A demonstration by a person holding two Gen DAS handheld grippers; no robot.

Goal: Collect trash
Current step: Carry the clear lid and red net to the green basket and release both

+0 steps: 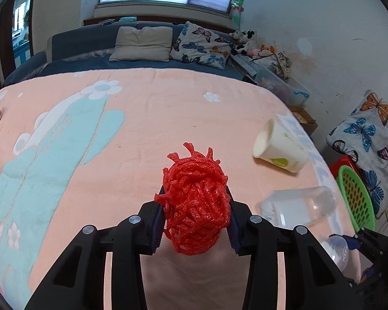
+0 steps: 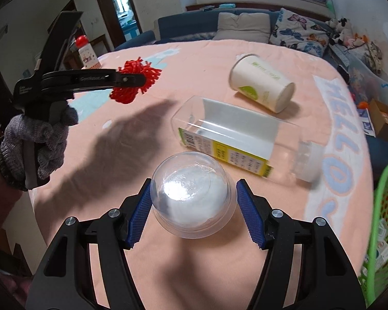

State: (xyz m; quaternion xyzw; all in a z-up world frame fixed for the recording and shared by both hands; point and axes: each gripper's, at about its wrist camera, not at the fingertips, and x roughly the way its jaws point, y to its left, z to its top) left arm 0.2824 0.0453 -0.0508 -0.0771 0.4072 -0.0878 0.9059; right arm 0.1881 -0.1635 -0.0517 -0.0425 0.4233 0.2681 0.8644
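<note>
Reading what I can first: the peach blanket (image 2: 183, 59) spells "HELLO" in pale blue letters down its right side, the white paper cup (image 2: 262, 85) carries green print too small for me to make out, and the clear plastic box (image 2: 227, 134) has a yellow label strip of fine text I cannot read.

My left gripper (image 1: 194, 206) is clamped on a red foam net (image 1: 195, 204) — the wad sits squeezed between both blue pads, lifted clear of the blanket. My right gripper (image 2: 194, 206) has a clear plastic cup (image 2: 194, 193) between its pads, bottom toward the camera; the left pad touches its wall, but at the right pad I cannot tell whether there is contact.

Just beyond that cup the plastic box lies on its side, and farther off the paper cup lies tipped over. A green mesh basket (image 2: 385, 214) stands at the right edge. From the right wrist view, a gloved hand (image 2: 38, 142) holds the left tool at far left, with a small red-capped bottle (image 2: 86, 51) behind it.
</note>
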